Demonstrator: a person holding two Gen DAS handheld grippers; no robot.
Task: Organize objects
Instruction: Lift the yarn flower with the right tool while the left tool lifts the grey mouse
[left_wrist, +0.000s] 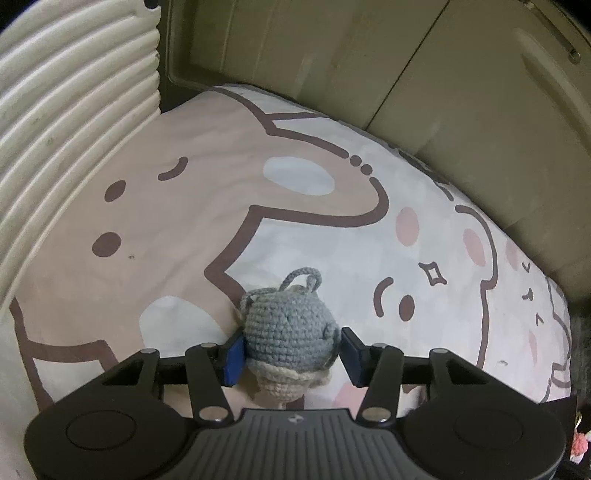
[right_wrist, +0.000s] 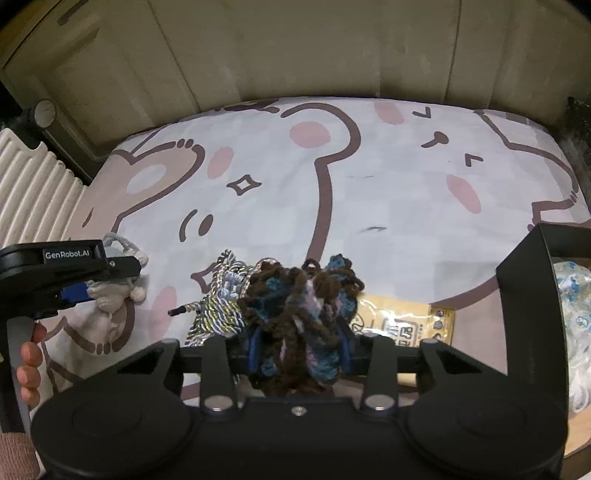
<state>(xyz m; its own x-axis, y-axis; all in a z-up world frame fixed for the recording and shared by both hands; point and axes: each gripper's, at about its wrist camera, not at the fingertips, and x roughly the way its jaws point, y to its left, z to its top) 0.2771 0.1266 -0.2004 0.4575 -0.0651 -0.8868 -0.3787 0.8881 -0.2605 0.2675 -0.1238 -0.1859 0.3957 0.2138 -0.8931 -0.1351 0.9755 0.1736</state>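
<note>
surface: cartoon-bear printed cloth (right_wrist: 369, 206) | left: ribbed white panel (left_wrist: 74, 110) | behind: beige cabinet doors (left_wrist: 406, 66)

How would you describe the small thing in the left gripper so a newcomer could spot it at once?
Start at the cartoon-bear mat covering the surface. Near its front edge the left gripper pinches a small crocheted toy. It is grey on top, beige underneath, with a yarn loop, unlike the dark brown-and-blue yarn bundle in the right gripper.
</note>
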